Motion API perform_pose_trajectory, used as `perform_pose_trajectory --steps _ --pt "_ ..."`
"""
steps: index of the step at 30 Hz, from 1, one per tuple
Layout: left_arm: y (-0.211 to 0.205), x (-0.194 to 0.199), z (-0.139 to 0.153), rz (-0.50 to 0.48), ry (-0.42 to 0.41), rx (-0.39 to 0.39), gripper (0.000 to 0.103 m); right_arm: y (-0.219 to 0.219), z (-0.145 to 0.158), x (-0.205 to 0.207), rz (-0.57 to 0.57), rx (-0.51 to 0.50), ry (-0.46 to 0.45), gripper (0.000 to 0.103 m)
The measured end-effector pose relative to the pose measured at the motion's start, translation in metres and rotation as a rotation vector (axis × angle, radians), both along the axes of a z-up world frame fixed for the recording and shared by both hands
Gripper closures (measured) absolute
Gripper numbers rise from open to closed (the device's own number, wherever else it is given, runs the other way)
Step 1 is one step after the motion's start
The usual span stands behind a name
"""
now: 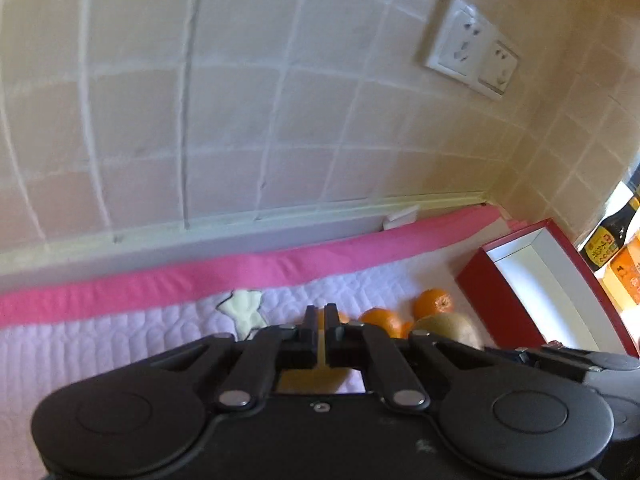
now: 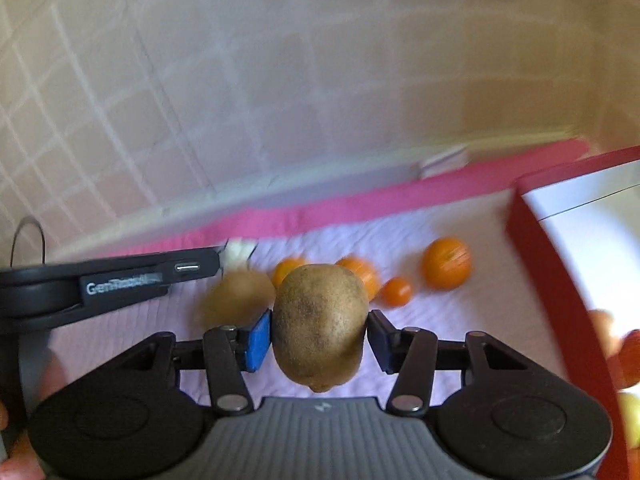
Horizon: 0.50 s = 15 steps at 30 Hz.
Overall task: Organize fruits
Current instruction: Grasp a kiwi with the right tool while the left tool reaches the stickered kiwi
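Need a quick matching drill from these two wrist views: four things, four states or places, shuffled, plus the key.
1. kiwi
2. red box
3. small orange
4. left gripper

a. nearly closed jaws, something yellow between them
b. lying on the quilted mat
c. clamped in the right gripper
d. open-topped, at the right edge

Pairs: 1-c, 2-d, 3-b, 4-a

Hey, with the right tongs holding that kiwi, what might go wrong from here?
1. The right tongs pinch the kiwi only at its sides, and the view is blurred with motion; it may slip out.
2. The red box has a tall wall; a low carry might clip it.
3. The left tongs are close by and might collide.
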State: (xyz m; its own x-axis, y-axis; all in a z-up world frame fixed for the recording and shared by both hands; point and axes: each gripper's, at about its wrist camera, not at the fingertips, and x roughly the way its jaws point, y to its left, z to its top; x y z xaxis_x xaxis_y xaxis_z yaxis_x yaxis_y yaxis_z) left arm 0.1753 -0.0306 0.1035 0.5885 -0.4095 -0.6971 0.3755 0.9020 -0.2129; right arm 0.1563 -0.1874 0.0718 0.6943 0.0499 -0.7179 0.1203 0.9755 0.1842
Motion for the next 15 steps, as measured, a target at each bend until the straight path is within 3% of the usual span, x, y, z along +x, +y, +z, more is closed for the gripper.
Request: perform_pose_trajectory --steps 1,2,3,4,6,10,13,15 --pt "-0.003 -0.001 0.005 0.005 -0.007 0.023 0.098 -0.007 0.006 -0.005 -0.005 -0.018 -0.01 0.049" --pt "-0.003 -0.002 0.007 0.004 -0.019 0.017 0.084 -0.012 0.008 -0.008 0.002 -0.042 -0.011 0.049" --pt "-0.001 -0.001 0.005 0.012 -0.009 0.012 0.038 -0.019 0.01 -0.013 -0.003 -0.049 -0.013 0.049" --pt "0.003 0.0 0.001 0.041 0.006 0.013 0.006 -0.027 0.01 -0.02 -0.016 -0.041 -0.014 0.049" --pt "0.009 -0.001 -0.009 0.057 0.005 0.015 0.007 -0.038 0.007 -0.032 -0.028 -0.025 -0.004 0.049" --pt "0.006 -0.001 -0.044 -0.074 0.186 -0.101 0.007 -0.052 -0.003 -0.047 -0.055 0.02 0.039 0.05" --pt "-0.012 -0.009 -0.07 -0.131 0.235 -0.068 0.007 -0.057 -0.003 -0.055 -0.075 0.035 0.056 0.049" --pt "-0.024 -0.014 -0.082 -0.137 0.219 -0.028 0.009 -0.059 0.0 -0.06 -0.083 0.031 0.057 0.049"
